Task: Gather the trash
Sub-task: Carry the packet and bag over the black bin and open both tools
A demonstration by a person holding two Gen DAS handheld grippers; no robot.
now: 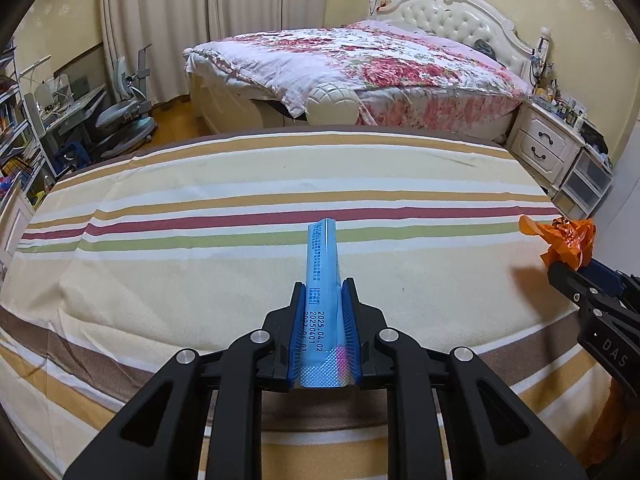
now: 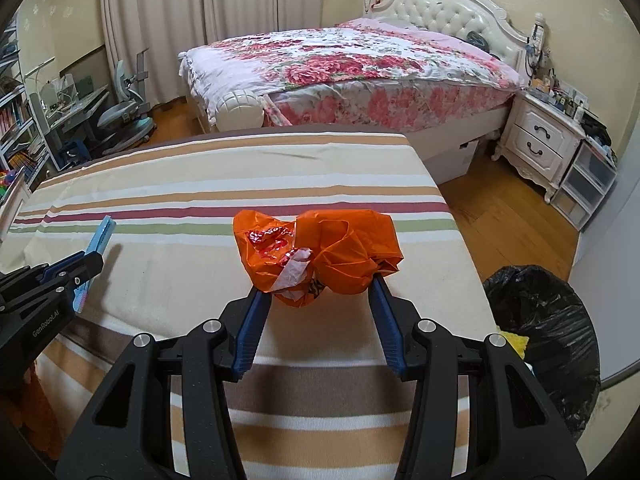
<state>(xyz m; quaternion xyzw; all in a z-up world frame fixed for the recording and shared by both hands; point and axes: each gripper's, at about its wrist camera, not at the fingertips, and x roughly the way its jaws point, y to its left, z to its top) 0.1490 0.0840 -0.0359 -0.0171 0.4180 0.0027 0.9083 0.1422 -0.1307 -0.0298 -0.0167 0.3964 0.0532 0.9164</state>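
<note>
Left gripper [image 1: 323,300] clamped tight on long blue foil sachet [image 1: 322,256]; right gripper [image 2: 318,292] half-spread, pinching crumpled orange plastic wrapper [image 2: 320,256] above striped cloth [image 2: 200,184]; best carried steadily to black-lined bin [image 2: 552,320], released inside.

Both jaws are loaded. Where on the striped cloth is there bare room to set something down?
The striped cloth lies bare almost everywhere: between the blue wrapper and orange bag, and back to the far edge. The right edge is tighter, beside the black-lined bin.
</note>
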